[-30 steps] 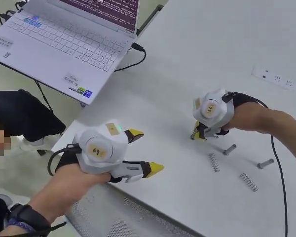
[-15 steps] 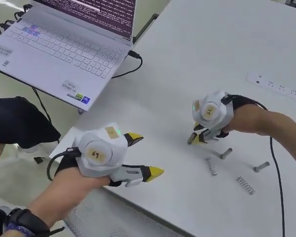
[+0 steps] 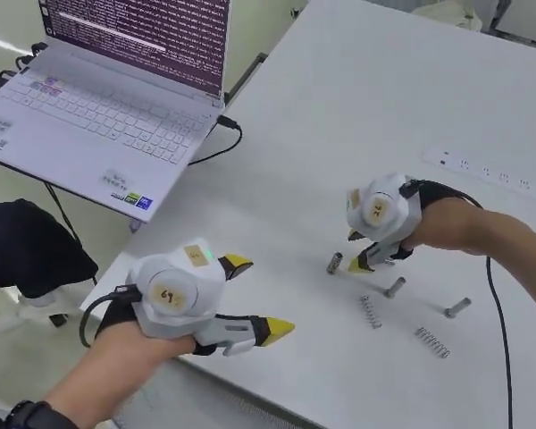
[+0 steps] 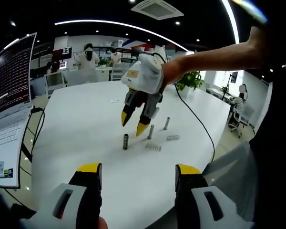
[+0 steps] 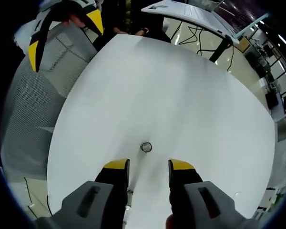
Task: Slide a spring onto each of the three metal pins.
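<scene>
Our white worktop [image 3: 339,107] carries an upright pin [image 3: 334,263], two lying pins [image 3: 394,287], two springs [image 3: 369,311] and, far right, a power strip [image 3: 500,177].

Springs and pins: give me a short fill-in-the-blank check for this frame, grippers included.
1. Loose springs lying on the table number ___.
2. The right gripper is ___, with a pin just beyond its tips.
3. The left gripper is open and holds ___.
Missing words: two; open; nothing.
</scene>
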Available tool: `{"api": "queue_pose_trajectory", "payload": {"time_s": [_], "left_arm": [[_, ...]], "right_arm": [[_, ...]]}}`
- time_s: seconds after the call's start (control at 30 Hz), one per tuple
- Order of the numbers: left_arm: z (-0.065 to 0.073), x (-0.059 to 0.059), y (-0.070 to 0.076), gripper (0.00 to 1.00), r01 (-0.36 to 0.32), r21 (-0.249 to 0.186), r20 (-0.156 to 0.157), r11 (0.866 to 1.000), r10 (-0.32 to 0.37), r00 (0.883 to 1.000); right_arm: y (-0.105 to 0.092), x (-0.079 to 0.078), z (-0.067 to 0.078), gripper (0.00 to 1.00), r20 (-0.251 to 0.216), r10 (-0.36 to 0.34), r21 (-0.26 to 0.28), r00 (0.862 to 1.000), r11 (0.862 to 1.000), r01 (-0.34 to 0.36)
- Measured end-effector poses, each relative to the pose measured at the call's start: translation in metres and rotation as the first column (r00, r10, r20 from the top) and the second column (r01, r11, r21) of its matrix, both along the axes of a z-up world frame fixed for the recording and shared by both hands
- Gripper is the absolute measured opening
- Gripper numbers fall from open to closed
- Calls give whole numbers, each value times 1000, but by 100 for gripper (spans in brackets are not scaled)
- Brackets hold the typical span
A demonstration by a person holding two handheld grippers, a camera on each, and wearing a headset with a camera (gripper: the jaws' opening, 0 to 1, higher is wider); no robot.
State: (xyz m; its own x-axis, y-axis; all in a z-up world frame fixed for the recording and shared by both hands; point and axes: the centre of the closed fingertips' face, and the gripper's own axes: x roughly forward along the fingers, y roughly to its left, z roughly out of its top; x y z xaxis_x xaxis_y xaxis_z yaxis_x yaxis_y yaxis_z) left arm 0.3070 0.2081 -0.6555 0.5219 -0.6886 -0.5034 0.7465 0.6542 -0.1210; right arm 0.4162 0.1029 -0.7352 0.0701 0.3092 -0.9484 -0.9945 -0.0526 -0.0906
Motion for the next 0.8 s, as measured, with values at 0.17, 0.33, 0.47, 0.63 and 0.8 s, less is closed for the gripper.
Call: {"api": "queue_pose_trajectory", "payload": {"time_s": [0.17, 0.33, 0.47, 0.63, 0.8], "left_arm": [[4, -2, 0, 60, -6, -4, 5, 1000, 6, 1000], [6, -4, 1, 61, -16, -10, 5, 1000, 16, 1000], [7, -5, 2, 62, -18, -9, 6, 1000, 18, 1000], [9, -6, -1, 63, -10, -4, 7, 1000, 10, 1000], [10, -4, -1, 64, -7, -2, 11, 1000, 7, 1000]], "right_arm": [[-4, -1, 9, 32, 9, -78, 57, 997, 995, 78], [-12, -4, 13, 33, 22, -137, 83, 990, 987, 135], [-19, -11, 18, 34, 26, -201, 125, 979, 973, 196], [-32, -19, 17, 35, 21, -276, 154, 961, 951, 270], [-39, -27, 25, 36, 8, -368, 231, 930, 905, 356]]}}
